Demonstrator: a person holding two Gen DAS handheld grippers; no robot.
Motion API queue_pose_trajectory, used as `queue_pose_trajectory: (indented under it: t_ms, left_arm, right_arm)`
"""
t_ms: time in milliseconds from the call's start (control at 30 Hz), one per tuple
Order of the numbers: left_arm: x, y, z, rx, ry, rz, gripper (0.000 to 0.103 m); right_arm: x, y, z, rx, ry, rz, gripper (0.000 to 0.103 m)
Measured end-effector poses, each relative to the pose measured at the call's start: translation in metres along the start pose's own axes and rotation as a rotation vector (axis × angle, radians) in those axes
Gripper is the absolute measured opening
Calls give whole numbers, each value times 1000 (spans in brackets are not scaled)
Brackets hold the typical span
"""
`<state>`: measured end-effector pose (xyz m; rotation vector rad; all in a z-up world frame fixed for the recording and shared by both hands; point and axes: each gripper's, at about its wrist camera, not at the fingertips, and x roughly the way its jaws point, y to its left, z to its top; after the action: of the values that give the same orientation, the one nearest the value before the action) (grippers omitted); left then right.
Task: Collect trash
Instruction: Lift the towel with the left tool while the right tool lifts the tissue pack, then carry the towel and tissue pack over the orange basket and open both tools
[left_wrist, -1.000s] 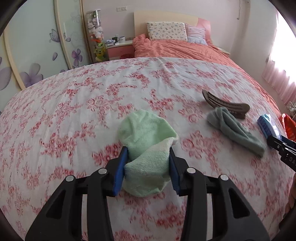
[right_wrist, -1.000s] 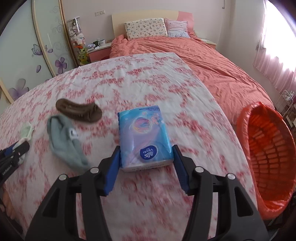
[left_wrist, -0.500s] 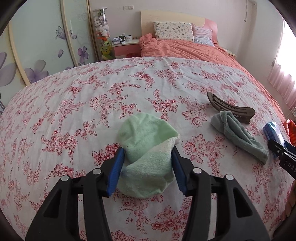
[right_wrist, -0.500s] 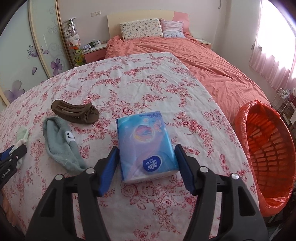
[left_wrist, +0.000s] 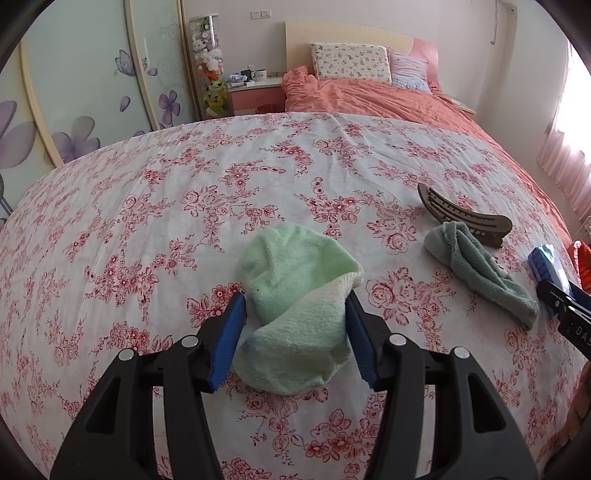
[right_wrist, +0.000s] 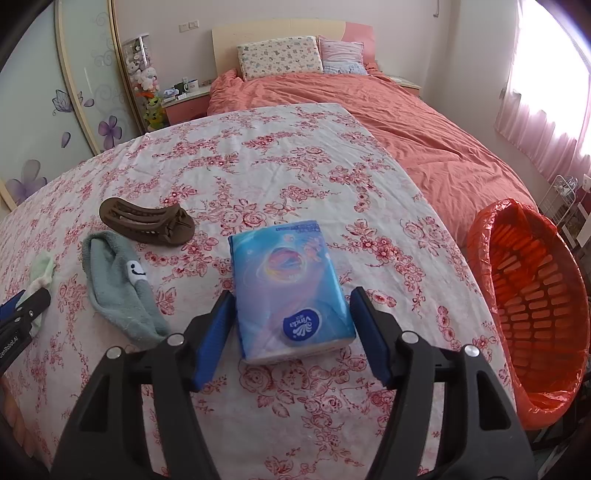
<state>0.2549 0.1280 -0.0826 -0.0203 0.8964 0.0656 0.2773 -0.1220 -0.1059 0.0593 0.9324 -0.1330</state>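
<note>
Left wrist view: left hand-held gripper has its jaws opening around a light green sock that lies on the floral bedspread; small gaps show between the blue pads and the sock on both sides. To its right on the bedspread lie a grey-green sock and a brown slipper, touching each other.

Right wrist view: right hand-held gripper has its jaws opening as well, with a blue tissue pack lying flat between them on the bedspread; the pads stand clear of the pack on each side. An orange basket lined with an orange bag stands off the right edge of the bed. The grey-green sock, with a smiley patch, and the slipper lie left of the pack.
</note>
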Motion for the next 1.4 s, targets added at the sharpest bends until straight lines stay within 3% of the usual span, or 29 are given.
queue_pose_trajectory:
  t_ms: [1300,1333,1367,1400]
  left_arm:
    - [-2,3,-1,-15,2,-5,59]
    - [-2,2,-1,-10,0,-13,58]
    - [-2,1,-1,0,-3,-21,51]
    - [-3,-1,-2,23,-7,-21,42]
  right_arm:
    - [0,-3,0,8,1,5,69]
    - [0,-2,0,8,-2,2,67]
    - [-2,-2,0,7,-13,3,55]
    - [-3,-3,0,7,-16,17,53]
